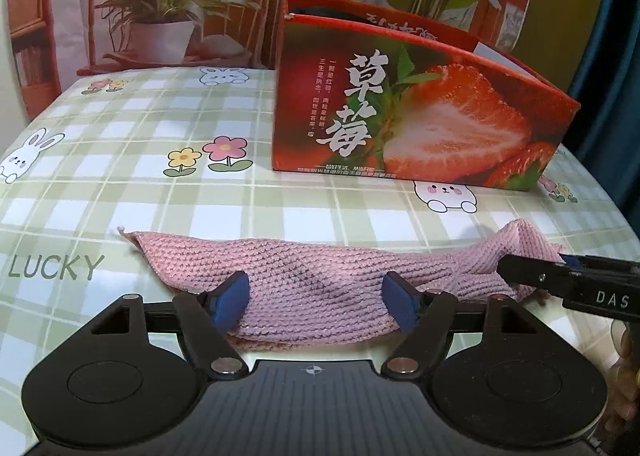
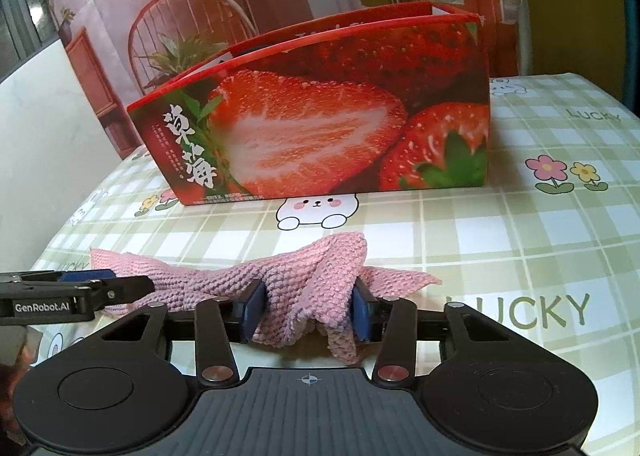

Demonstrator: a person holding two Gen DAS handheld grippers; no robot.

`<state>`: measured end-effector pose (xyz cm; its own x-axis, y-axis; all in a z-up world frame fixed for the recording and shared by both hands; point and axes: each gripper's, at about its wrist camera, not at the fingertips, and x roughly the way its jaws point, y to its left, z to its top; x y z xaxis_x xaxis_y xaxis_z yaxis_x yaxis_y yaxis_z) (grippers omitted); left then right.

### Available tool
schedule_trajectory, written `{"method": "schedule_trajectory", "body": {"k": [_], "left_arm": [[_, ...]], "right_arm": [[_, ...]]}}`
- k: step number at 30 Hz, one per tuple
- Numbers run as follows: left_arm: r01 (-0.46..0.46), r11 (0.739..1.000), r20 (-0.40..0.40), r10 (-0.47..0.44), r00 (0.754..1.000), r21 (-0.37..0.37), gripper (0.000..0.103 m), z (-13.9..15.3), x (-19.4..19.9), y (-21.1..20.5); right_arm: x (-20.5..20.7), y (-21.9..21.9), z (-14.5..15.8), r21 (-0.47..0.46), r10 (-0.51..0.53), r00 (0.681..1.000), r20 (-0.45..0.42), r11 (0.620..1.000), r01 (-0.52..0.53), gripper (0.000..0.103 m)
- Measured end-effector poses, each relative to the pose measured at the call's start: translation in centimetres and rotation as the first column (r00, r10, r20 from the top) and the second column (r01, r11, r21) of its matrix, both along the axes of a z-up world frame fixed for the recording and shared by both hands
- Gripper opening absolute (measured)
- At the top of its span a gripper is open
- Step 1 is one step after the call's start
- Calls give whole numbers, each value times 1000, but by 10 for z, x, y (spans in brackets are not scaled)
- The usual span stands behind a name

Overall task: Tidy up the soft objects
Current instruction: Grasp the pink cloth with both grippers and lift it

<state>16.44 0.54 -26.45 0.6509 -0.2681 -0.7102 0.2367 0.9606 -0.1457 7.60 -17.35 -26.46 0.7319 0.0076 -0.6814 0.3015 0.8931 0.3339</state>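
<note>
The right hand-held gripper (image 2: 308, 310), at lower centre of its own view, has its blue pads (image 2: 253, 310) pressed into a bunched fold of a pink knitted cloth (image 2: 304, 276), pinching the fabric up into a peak. The left hand-held gripper (image 1: 318, 302), at lower centre of the left view, stands with its jaws apart over the flatter end of the same cloth, the fabric lying between the blue pads (image 1: 231, 306); whether they touch it is hard to tell. Each tool shows at the edge of the other's frame, the left one at the left border of the right view. The cloth stretches across the near part of the tabletop (image 1: 120, 192), covered in a green check print with rabbits, flowers and the word LUCKY. Behind it, apart from the cloth, stands an open red strawberry box (image 2: 320, 128). A backdrop printed with a chair and potted plants (image 1: 168, 0) fills the top of both frames.
</note>
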Motion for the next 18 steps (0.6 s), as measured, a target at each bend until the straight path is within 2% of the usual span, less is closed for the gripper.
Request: {"method": "schedule_trajectory", "body": {"k": [10,16,18], "left_arm": [[-11,1000,-6,11,1000,-6,77,-1,1,2],[9,996,-26,-12,1000,-89,75,-1,1,5],[34,992,-29,-37,999,-119,70,-2,0,3]], "right_arm": [[0,0,0,0,2,1000,2,1000,-2,39],[0,-1,-1,1,1,1000,2,1000,-1,39],[0,-1,-1,2,1,1000,2,1000,-1,39]]}}
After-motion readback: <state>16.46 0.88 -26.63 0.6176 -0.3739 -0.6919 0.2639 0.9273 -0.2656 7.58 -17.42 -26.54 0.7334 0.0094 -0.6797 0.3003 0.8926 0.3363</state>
